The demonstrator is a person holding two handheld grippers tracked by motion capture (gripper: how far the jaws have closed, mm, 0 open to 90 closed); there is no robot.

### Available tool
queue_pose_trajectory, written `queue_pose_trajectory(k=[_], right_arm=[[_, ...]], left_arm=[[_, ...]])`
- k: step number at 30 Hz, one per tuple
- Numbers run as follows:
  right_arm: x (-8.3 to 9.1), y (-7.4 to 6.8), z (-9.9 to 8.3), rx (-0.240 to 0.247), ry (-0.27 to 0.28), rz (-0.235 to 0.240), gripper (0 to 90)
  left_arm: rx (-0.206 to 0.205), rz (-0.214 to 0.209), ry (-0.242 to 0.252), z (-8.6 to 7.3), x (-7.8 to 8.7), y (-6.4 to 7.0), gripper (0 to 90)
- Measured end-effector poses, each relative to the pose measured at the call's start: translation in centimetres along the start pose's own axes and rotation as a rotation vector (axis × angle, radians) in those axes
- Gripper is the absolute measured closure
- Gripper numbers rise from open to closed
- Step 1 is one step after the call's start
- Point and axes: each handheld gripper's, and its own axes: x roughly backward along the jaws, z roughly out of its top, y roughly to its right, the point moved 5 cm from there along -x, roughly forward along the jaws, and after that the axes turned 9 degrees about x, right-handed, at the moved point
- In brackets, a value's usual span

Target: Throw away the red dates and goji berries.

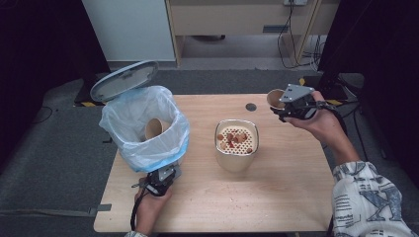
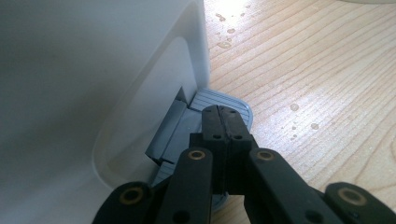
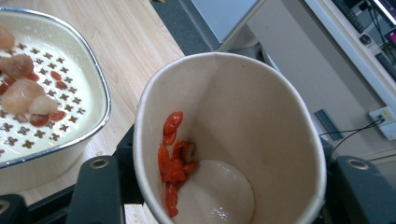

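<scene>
Right gripper (image 1: 285, 109) pinches paper cup (image 3: 229, 140), tilted, well right of the bin (image 1: 143, 128); left gripper (image 2: 223, 122), jaws pressed together, presses the bin's pedal (image 2: 224, 100).

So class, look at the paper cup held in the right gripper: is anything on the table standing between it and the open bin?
Yes. The strainer container stands mid-table between the paper cup in the right gripper and the open bin. The cup is held above the table, so it could probably pass over.

The left gripper (image 2: 223, 122) has 2 black fingers (image 2: 215, 135) with brass-ringed pivot screws. The right gripper (image 1: 285, 109) carries a grey 3-cornered plate. The right sleeve (image 1: 368, 200) is white with dark print.
</scene>
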Motion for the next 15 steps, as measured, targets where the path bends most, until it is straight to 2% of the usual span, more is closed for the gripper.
queue_pose_trajectory(k=[7,15], right_arm=[[0.27,0.22,-0.37,-0.051,0.027,0.021,37.9],[0.53,0.32,-0.48,-0.164,0.082,0.088,38.1]], left_arm=[[0.000,0.000,0.000,0.00,0.00,0.00,89.0],[-0.001,0.000,0.000,0.00,0.00,0.00,89.0]])
